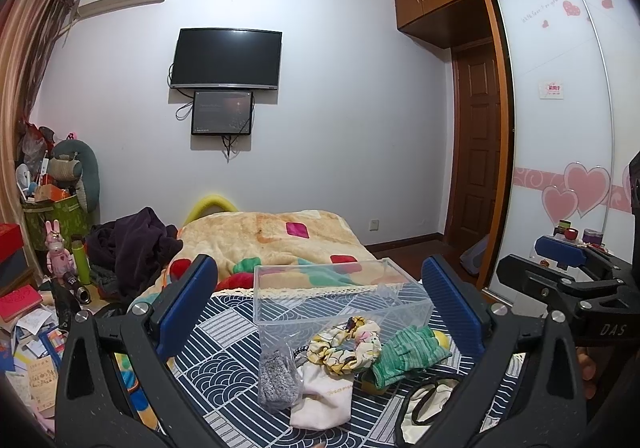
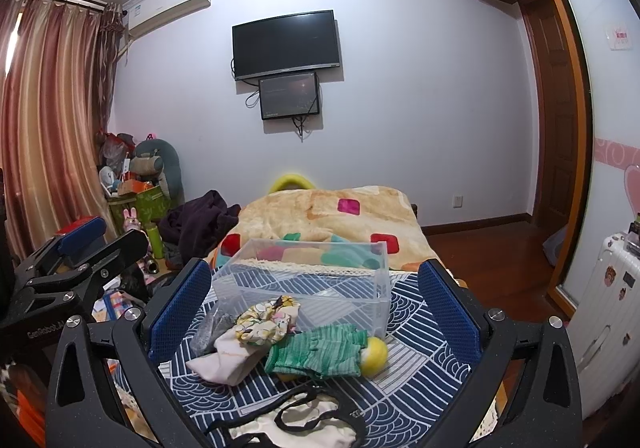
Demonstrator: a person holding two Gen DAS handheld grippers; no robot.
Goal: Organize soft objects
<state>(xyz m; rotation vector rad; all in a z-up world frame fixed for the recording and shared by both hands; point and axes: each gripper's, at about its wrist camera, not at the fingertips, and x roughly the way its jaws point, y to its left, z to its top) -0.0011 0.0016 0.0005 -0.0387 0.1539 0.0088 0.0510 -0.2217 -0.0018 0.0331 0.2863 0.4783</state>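
A clear plastic box (image 1: 340,296) (image 2: 312,280) stands on a blue-and-white patterned cloth (image 1: 224,360) (image 2: 420,372) on the bed. In front of it lies a pile of soft things: a floral scrunchie (image 1: 344,344) (image 2: 266,318), a green striped knit glove (image 1: 408,354) (image 2: 320,352), a yellow ball (image 2: 376,354), a white pouch (image 1: 324,396) (image 2: 224,358), a grey item in a bag (image 1: 278,380) and a black-edged white cloth (image 1: 424,404) (image 2: 296,424). My left gripper (image 1: 320,324) and right gripper (image 2: 316,316) are both open and empty, held above the pile.
A beige blanket (image 1: 280,236) with coloured patches covers the far bed. Dark clothes (image 1: 132,244) lie at its left. Clutter and a green box (image 1: 60,216) fill the left corner. A wardrobe (image 1: 560,128) and a white suitcase (image 2: 608,312) stand at the right.
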